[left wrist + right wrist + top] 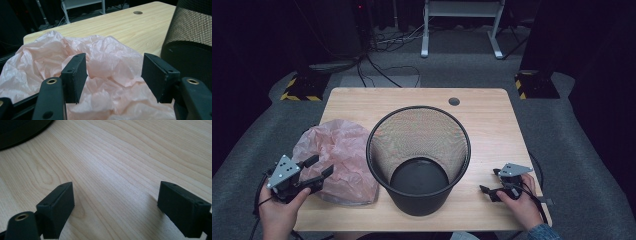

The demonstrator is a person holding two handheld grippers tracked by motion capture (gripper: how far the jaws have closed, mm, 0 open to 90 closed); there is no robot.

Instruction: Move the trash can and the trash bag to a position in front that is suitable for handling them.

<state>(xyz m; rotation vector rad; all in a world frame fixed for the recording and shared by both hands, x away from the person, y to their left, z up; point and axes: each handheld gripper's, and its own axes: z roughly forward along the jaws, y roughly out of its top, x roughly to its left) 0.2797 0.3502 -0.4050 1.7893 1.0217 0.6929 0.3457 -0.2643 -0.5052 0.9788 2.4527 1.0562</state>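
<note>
A black mesh wastebasket (pixel 418 159) stands upright in the middle of the wooden table (pixel 492 120). A crumpled pink plastic bag (pixel 339 155) lies on the table to its left. My left gripper (pixel 319 169) hovers open at the bag's near left edge, jaws apart over the pink film (pixel 112 72), holding nothing. The basket's wall (pixel 190 37) rises at the right of the left gripper view. My right gripper (pixel 490 183) rests low by the table's front right, open, with bare wood (pixel 117 182) between its jaws and the basket's base (pixel 20 130) at upper left.
A round cable hole (pixel 454 101) sits near the table's far edge. Beyond the table are a white desk frame (pixel 462 25), floor cables (pixel 382 70) and black stands with yellow-striped bases (pixel 302 87).
</note>
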